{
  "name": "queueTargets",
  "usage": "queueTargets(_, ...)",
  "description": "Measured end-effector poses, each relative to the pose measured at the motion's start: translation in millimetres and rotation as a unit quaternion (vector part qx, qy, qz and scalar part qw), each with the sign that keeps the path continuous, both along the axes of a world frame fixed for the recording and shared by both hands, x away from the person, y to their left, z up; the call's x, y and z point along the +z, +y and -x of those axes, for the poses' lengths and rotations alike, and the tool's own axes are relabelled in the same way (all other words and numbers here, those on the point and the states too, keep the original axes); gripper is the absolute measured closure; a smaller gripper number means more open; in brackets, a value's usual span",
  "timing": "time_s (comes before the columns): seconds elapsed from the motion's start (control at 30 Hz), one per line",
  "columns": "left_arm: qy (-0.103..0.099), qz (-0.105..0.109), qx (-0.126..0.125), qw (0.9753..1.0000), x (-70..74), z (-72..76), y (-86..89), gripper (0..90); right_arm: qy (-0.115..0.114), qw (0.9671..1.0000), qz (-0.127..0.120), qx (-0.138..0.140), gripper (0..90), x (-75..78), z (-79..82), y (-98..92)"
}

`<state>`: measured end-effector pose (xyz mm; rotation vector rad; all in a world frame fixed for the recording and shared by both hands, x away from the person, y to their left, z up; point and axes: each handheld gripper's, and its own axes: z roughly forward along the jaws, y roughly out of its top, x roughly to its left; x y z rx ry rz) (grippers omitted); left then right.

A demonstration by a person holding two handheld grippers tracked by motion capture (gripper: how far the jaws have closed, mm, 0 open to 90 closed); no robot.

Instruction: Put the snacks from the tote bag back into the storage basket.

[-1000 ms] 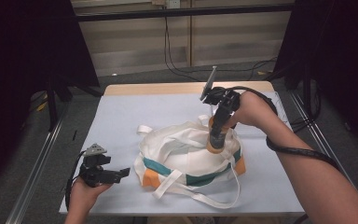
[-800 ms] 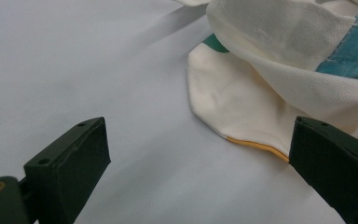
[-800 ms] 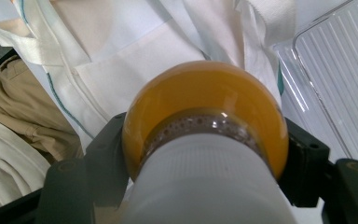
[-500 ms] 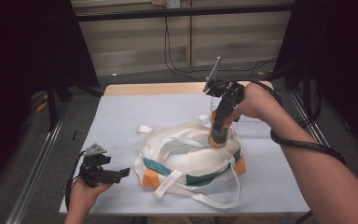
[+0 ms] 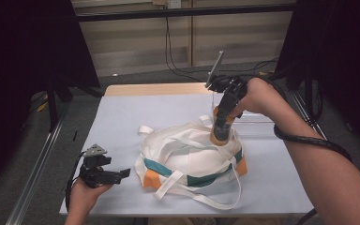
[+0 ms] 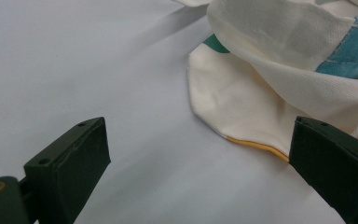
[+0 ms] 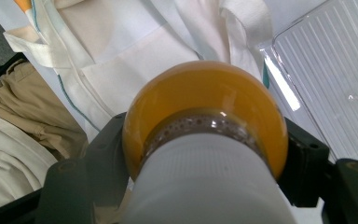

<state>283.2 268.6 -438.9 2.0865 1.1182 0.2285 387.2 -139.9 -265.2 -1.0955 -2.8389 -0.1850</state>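
**A:** Starting at the near edge of the table (image 5: pixel 122 117) — our left gripper (image 5: pixel 117 176) sits close to the near left corner, jaws spread wide with nothing between them. In the left gripper view it's just bare tabletop in the gap, and the cream fabric of the tote bag (image 5: pixel 192 157) lies just beyond the right-hand jaw, not touching as far as we can tell.

**B:** Yep. The bag is slumped in the middle of the table, a bit toward the near edge, straps flopped all over, teal and orange panels along its front.

**A:** And farther back our right gripper (image 5: pixel 221 133) points down over the bag's far right side — clamped on an orange bottle (image 5: pixel 221 136) with a white cap.

**B:** In the right gripper view the jaws hug the bottle from both sides. We can't tell if it actually touches the fabric. Beyond it, near the right edge, there's a clear plastic tray (image 7: pixel 328 79).
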Motion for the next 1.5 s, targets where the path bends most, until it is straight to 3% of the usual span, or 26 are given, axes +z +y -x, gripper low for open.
queueTargets(0.67, 0.001, -0.003, -0.001, 1.0000, -0.6, 0.4, -2.1, 4.8, -0.001, 0.9997, -0.001, -0.025, 30.1, 12.0, -7.9, -18.7)
queueTargets(1.5, 0.001, -0.004, -0.001, 1.0000, -0.1, 1.0, -0.5, 4.8, -0.007, 0.9984, 0.003, -0.056, 30.2, 13.7, -26.4, -38.9)
